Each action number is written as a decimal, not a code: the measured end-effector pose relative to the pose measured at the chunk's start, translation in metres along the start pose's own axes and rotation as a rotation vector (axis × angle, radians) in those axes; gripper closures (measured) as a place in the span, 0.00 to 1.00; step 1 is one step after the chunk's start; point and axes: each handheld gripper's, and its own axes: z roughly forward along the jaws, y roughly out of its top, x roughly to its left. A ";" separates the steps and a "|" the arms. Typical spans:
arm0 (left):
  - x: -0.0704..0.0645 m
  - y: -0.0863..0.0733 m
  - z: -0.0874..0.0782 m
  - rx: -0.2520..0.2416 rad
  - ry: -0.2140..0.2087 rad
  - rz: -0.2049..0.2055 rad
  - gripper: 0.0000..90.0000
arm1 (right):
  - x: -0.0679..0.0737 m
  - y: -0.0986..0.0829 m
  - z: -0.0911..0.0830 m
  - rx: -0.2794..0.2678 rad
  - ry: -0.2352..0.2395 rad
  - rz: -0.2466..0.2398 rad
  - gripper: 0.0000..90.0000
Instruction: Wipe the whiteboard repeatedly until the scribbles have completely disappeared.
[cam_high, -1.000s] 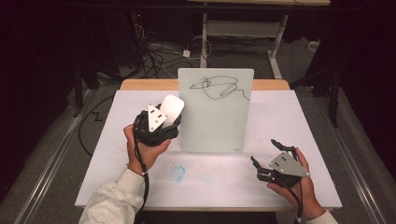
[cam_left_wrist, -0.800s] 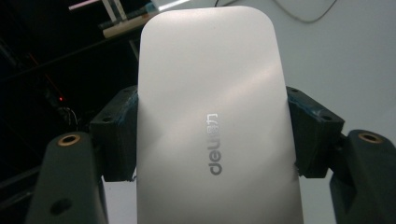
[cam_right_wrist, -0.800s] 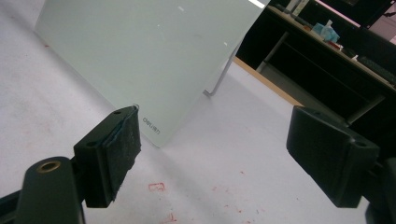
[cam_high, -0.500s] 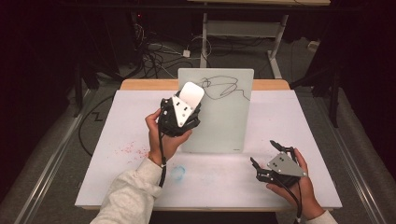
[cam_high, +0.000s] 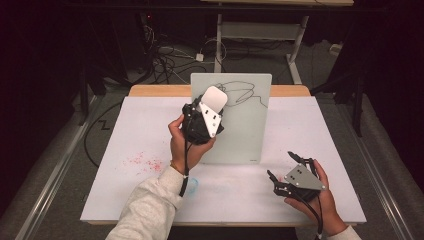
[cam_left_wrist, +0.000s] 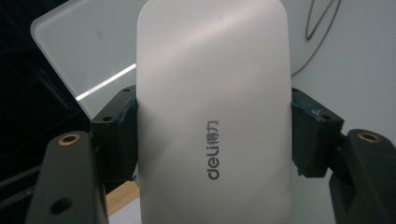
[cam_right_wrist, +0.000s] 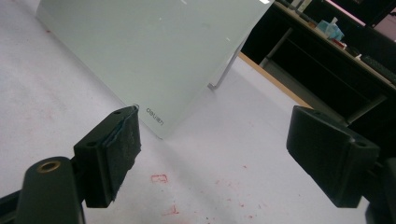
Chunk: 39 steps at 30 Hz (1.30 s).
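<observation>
The left gripper (cam_high: 212, 107) is pinching a white eraser (cam_left_wrist: 215, 116) lengthwise upright just before the board (cam_high: 250, 125), the black scribble (cam_high: 240, 91) lying up and right of it, while the right gripper (cam_high: 287, 167) is idling spread, farther off.

Light falls from above onto the white table (cam_high: 150, 130), which reads bright against a nearly black room. The eraser (cam_left_wrist: 212, 112) looms soft and out of focus, with a pale sheen across its upper half (glare streaks the glass board (cam_left_wrist: 84, 51) behind). Shadows stay faint.
</observation>
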 end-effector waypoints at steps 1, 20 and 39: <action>-0.002 0.000 0.000 0.005 0.003 0.013 0.32 | 0.000 0.000 0.001 0.001 0.002 -0.003 0.20; 0.011 0.018 0.004 0.010 0.069 -0.006 0.32 | 0.002 0.000 0.001 0.014 0.012 -0.015 0.20; 0.013 0.023 0.005 0.016 0.075 -0.015 0.32 | 0.004 0.000 0.000 0.022 0.030 -0.020 0.20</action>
